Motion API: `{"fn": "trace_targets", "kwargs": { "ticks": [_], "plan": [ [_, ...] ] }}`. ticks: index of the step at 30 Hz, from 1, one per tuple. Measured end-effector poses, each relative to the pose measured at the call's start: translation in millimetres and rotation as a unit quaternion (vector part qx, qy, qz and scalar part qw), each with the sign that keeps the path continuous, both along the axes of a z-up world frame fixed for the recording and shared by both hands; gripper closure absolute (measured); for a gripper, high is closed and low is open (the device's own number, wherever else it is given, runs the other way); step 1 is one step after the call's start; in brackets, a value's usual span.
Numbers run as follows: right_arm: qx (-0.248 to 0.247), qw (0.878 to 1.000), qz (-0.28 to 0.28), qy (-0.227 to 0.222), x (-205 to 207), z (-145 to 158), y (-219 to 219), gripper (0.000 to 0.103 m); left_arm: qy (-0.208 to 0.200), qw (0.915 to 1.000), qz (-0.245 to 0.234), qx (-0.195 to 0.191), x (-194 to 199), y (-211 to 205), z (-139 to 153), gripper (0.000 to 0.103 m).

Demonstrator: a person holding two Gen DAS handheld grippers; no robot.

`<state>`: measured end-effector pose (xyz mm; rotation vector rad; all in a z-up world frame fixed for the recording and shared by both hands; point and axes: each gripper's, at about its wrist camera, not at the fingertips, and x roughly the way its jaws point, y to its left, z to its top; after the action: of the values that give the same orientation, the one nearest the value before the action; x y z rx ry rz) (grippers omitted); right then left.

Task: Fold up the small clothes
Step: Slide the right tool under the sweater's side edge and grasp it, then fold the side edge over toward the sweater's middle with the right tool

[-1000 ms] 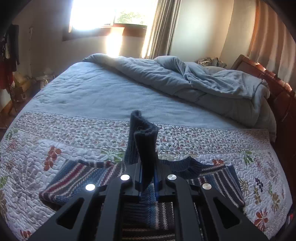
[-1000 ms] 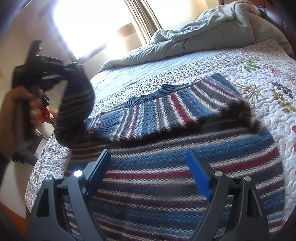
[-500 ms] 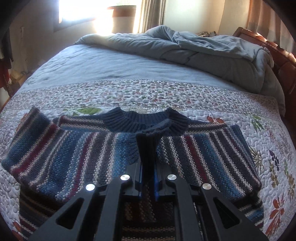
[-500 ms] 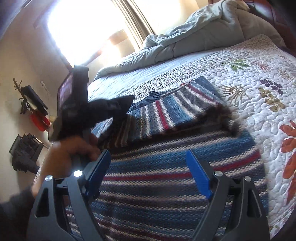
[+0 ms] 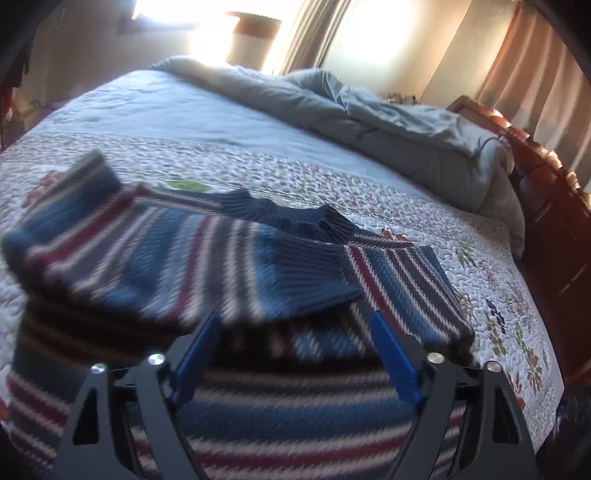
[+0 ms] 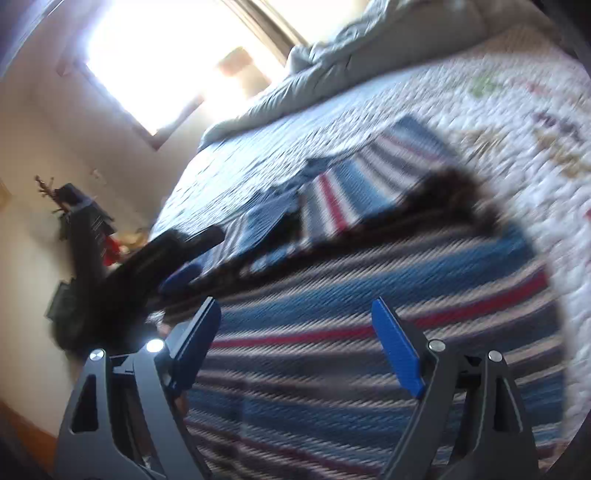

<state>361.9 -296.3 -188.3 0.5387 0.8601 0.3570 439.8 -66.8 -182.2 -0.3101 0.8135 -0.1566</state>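
Opening just now, the left tongs [image 5: 295, 354] are letting the sleeve [image 5: 177, 258] drop across the striped sweater [image 6: 369, 332] on the bed [image 5: 184, 122]; right tongs [image 6: 299, 339] are hovering released, so this fold looks done.

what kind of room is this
Most likely a bedroom in a home. A striped sweater lies on a bed with a floral quilt, a rumpled grey duvet is pushed toward the wooden headboard, and a curtained window lets sun in.
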Motion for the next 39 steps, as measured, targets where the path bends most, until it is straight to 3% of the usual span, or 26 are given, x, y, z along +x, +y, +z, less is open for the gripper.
{"fn": "trace_targets", "kwargs": {
  "ticks": [3,6,9,11,13,18,24,29,33,37,39],
  "plan": [
    [0.025,0.999,0.029,0.008,4.4,-2.1,10.7,0.019,-0.023,0.9989,-0.011,0.039,-41.7,14.4,-2.7,0.012],
    [0.110,0.992,0.063,0.026,10.3,-4.7,15.5,0.019,-0.031,0.9961,-0.015,0.081,-63.0,22.4,-9.3,0.012],
    [0.199,0.977,0.045,0.066,37.9,-12.1,14.5,0.019,-0.021,0.9953,-0.004,0.094,-66.9,35.5,-13.4,0.012],
    [0.221,0.971,0.031,0.085,60.9,-12.8,16.3,0.018,-0.011,0.9970,0.010,0.076,-67.6,43.3,-11.7,0.012],
    [0.217,0.971,0.022,0.093,90.7,-9.3,19.6,0.018,-0.007,0.9978,0.019,0.063,-67.8,50.7,-9.8,0.012],
    [0.197,0.969,-0.005,0.149,146.2,-19.6,23.0,0.026,-0.007,0.9962,0.024,0.083,-71.1,65.7,-4.8,0.012],
    [0.187,0.960,-0.045,0.205,160.0,-42.3,26.0,0.032,-0.003,0.9976,0.042,0.056,-72.0,95.2,-8.3,0.012],
    [0.195,0.958,-0.041,0.205,168.7,-47.1,29.5,0.024,-0.008,0.9979,0.041,0.050,-73.5,99.8,-10.9,0.012],
    [0.180,0.962,-0.041,0.203,179.9,-45.1,33.5,0.024,-0.001,0.9986,0.036,0.038,-72.0,100.0,-15.6,0.012],
    [0.160,0.966,-0.036,0.198,188.1,-45.4,38.8,0.040,-0.003,0.9986,0.032,0.042,-71.2,97.9,-17.4,0.012],
    [0.156,0.967,-0.035,0.198,190.1,-47.4,38.3,0.040,0.000,0.9986,0.033,0.041,-71.2,97.6,-19.3,0.012]
  ]
}}
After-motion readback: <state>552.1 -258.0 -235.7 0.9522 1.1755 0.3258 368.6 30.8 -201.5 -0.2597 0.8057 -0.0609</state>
